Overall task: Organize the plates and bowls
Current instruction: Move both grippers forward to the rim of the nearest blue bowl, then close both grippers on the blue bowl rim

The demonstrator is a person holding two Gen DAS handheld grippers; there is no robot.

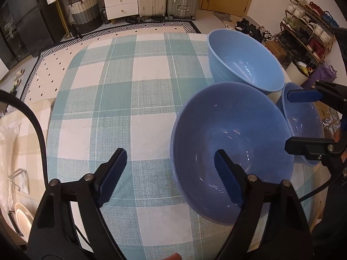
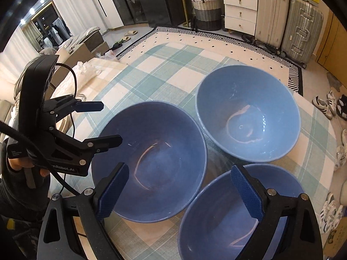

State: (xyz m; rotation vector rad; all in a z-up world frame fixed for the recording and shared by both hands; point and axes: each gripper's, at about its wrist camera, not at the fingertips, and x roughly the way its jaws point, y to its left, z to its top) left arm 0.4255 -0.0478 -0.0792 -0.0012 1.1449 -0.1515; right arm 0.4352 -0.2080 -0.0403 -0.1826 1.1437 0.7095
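on the checked tablecloth (image 1: 134,91): three blue bowls, large bowl (image 2: 149,160), pale bowl (image 2: 249,112), near bowl (image 2: 221,214), all unstacked; my left gripper (image 1: 171,171) and right gripper (image 2: 184,186) spread, straddling rims, nothing gripped yet.

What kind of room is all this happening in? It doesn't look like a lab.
Most likely a lived-in home. A round table with a checked teal-and-white cloth stands on a patterned rug, with hard-shell suitcases, a white chest of drawers and a loaded shoe rack nearby.
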